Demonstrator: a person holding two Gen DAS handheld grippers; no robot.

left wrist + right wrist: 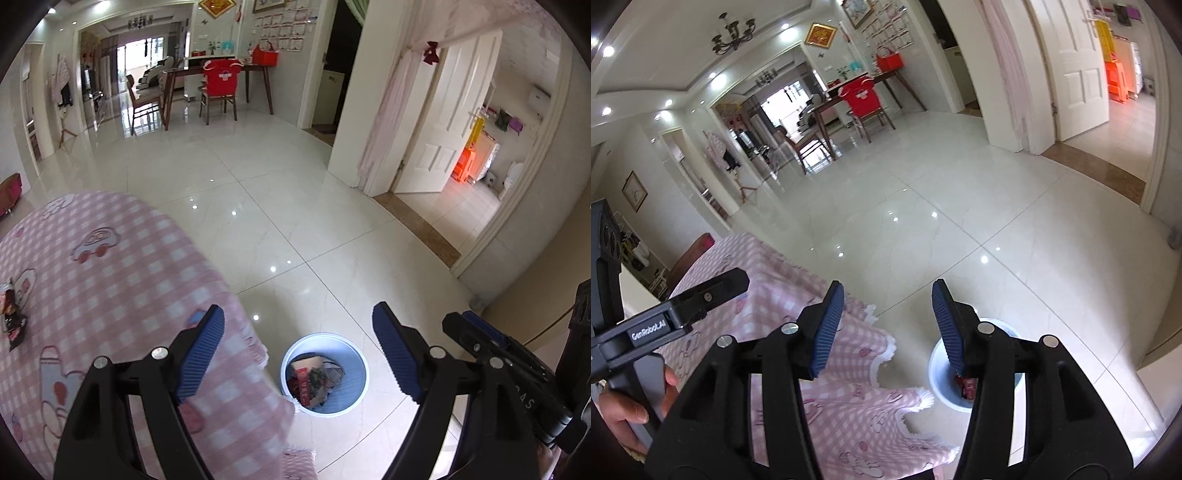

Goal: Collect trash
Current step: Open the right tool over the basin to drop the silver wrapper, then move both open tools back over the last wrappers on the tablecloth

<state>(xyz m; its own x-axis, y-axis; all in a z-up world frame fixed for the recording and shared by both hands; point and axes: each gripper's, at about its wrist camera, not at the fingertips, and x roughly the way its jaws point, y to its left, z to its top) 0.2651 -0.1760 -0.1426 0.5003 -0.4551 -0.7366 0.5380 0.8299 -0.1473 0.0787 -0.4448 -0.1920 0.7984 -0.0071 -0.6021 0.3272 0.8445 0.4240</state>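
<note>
The left gripper (298,356) hangs with its blue-padded jaws spread wide and nothing between them, above the edge of the bench and the floor beside it. The right gripper (888,325) is likewise wide open and empty, held just to the right of the left one; its black body shows at the right edge of the left wrist view, and the left one shows at the left edge of the right wrist view, with the person's hand (624,417) around its handle.

Directly below and between the left jaws stands a white-and-blue trash bin (324,373) on the tiled floor (295,206), close against the hanging corner of the pink checked cloth (110,280) that covers the bench. Inside the bin lie crumpled wrappers (312,382), red and dark. In the right wrist view the bin (940,369) sits partly hidden behind the right finger.

Far over on the bench, near the left edge of the left wrist view, a dark snack wrapper (13,317) lies on the cloth, well apart from both grippers.
</note>
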